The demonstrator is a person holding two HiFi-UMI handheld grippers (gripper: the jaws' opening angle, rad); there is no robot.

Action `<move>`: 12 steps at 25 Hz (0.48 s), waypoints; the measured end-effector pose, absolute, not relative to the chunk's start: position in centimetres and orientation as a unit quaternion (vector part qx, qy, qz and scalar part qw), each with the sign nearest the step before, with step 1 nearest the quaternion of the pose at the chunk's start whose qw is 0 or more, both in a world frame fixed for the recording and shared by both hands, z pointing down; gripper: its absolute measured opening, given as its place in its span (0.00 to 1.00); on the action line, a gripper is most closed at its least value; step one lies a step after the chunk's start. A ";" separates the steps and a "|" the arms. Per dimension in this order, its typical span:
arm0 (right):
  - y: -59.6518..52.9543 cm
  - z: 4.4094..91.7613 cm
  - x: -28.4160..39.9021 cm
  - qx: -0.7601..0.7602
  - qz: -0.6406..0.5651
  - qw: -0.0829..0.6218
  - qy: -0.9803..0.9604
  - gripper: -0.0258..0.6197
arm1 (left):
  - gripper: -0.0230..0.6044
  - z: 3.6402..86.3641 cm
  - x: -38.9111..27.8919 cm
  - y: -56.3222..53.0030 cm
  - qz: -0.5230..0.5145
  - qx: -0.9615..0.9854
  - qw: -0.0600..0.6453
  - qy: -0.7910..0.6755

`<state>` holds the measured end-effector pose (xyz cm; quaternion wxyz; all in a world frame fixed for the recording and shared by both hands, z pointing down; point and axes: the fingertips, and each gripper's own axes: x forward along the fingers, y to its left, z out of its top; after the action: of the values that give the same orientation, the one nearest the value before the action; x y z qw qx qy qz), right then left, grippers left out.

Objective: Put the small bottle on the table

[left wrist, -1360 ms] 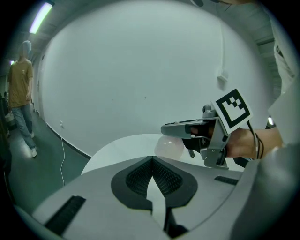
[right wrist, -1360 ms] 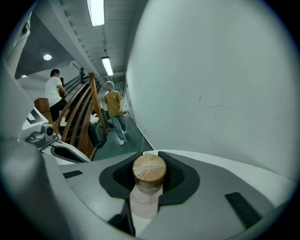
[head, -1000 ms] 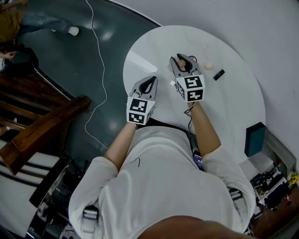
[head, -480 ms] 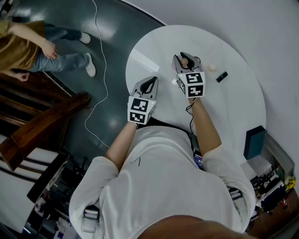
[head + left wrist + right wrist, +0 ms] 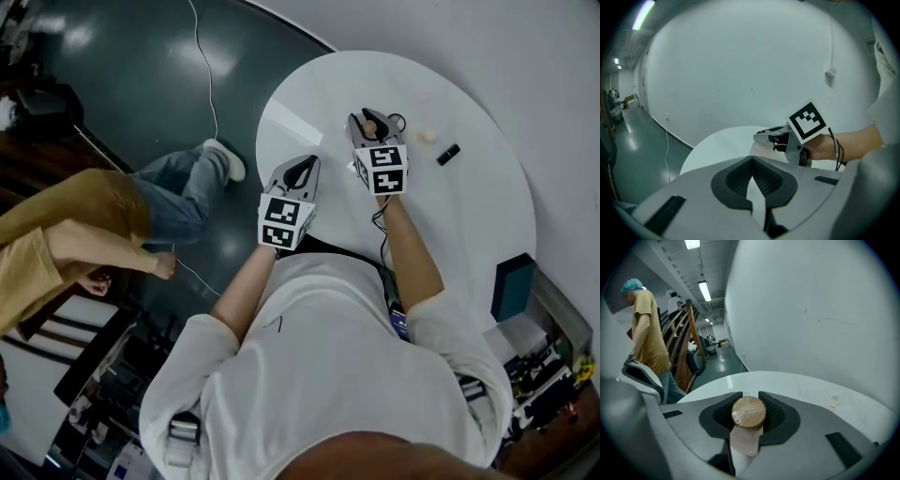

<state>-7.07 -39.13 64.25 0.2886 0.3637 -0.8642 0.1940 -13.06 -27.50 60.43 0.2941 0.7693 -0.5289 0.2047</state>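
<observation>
The small bottle (image 5: pixel 370 125) has a round wooden cap (image 5: pixel 748 412) and a pale pink body (image 5: pixel 745 439). My right gripper (image 5: pixel 372 122) is shut on it, with the dark pads pressing on both sides just below the cap. It hangs over the middle of the round white table (image 5: pixel 469 216); whether its base touches the top is hidden. My left gripper (image 5: pixel 299 172) is over the table's near left edge, shut with nothing in it (image 5: pixel 752 161). In the left gripper view the right gripper (image 5: pixel 774 136) shows ahead to the right.
A small black object (image 5: pixel 448 154) and a small beige round thing (image 5: pixel 428 136) lie on the table right of the bottle. A teal box (image 5: pixel 512 286) stands past the table's right edge. A person in a mustard shirt (image 5: pixel 84 234) walks on the dark floor at left, near a white cable (image 5: pixel 208 84).
The person in the mustard shirt has walked from the upper left down to the left middle of the floor. Both grippers and the bottle have hardly moved.
</observation>
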 end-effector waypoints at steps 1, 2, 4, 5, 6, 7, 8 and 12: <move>-39.1 64.3 -7.0 0.364 0.193 0.289 -0.864 0.20 | 0.06 60.4 -13.0 -27.5 0.205 0.769 0.293 -0.529; -39.0 64.4 -6.9 0.365 0.193 0.289 -0.864 0.20 | 0.06 60.5 -12.9 -27.4 0.205 0.769 0.293 -0.529; -39.0 64.7 -6.9 0.366 0.192 0.293 -0.862 0.20 | 0.06 60.6 -12.9 -27.3 0.206 0.770 0.294 -0.528; -38.9 64.7 -7.1 0.365 0.189 0.298 -0.861 0.21 | 0.06 60.5 -12.9 -27.3 0.206 0.770 0.294 -0.527; -38.8 64.8 -7.3 0.365 0.186 0.302 -0.861 0.21 | 0.06 60.5 -12.9 -27.3 0.206 0.771 0.293 -0.527; -38.7 64.7 -7.4 0.366 0.183 0.303 -0.861 0.22 | 0.06 60.4 -12.9 -27.2 0.206 0.771 0.292 -0.526; -38.7 64.6 -7.5 0.368 0.181 0.301 -0.861 0.22 | 0.06 60.3 -12.9 -27.2 0.206 0.772 0.292 -0.526; -38.5 63.4 -7.5 0.371 0.182 0.277 -0.867 0.28 | 0.06 60.0 -12.8 -26.7 0.203 0.774 0.290 -0.524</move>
<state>-7.52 -38.49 63.45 0.2770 0.3714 -0.8672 0.1824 -12.76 -26.72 59.98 0.2896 0.7745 -0.5244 0.2034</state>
